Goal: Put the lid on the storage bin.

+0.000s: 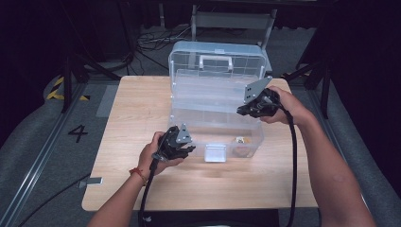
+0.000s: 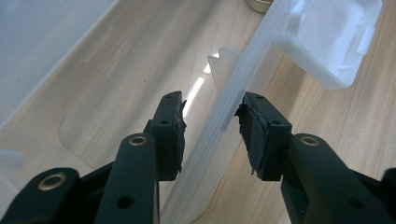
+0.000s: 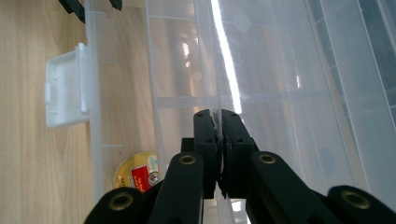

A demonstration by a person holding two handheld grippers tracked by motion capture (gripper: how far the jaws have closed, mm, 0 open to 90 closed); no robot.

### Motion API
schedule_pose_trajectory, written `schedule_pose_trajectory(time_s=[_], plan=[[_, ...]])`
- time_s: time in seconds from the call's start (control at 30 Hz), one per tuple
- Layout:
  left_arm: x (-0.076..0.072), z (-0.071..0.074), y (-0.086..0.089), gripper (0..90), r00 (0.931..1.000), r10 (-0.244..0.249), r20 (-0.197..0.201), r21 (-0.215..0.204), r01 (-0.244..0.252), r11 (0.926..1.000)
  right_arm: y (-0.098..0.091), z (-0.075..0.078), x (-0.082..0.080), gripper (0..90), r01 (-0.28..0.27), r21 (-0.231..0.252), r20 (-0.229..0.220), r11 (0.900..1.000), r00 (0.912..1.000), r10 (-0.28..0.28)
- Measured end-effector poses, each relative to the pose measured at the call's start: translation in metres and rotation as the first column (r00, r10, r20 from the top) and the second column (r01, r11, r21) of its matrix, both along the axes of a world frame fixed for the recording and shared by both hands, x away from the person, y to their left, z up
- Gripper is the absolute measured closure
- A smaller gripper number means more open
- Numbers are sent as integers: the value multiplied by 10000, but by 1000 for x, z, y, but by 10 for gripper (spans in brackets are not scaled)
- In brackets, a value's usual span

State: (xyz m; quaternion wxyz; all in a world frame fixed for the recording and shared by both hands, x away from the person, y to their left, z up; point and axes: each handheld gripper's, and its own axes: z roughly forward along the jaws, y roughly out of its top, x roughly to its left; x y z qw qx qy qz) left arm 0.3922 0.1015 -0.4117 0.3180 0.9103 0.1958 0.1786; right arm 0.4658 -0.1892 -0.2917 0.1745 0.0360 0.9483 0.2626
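At the centre of the frame, on the tabletop, sits the clear storage box, lid raised. The left gripper straddles its front wall, fingers apart, seemingly steadying it. The right gripper has its fingers clamped on the lid's edge, apparently to swing it.

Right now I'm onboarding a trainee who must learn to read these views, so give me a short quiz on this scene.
1. True or false: the clear box has its lid shut.
2. The left gripper stands astride which part? A) the box's front wall B) the lid handle C) the table edge
3. What small thing lies inside the box near the white latch?
Key: 1 false; 2 A; 3 a round yellow item with a red label.
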Motion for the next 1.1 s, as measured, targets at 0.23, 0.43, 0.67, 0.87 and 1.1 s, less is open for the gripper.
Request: schedule_pose_trajectory(time_s=[0.23,0.43,0.67,0.87,1.1], plan=[[1,0,2,616,9999,-105,-61,-113,105,9999,-4,-6,-9,859,25,254,320,9997,9995,-33],[2,0,4,628,9997,-213,-156,-360,208,9991,-7,-11,-14,852,48,498,347,9987,9994,-65],[-2,3,6,673,9993,-329,150,-424,335,9985,-9,-16,-16,844,39,854,94,9963,9999,-47],[-2,3,8,668,9990,-397,203,-517,407,9978,-9,-18,-19,832,181,903,174,9958,9997,-198],[-3,4,11,644,9992,-329,221,-600,342,9976,-12,-22,-22,824,302,1264,192,9915,9993,-329]])
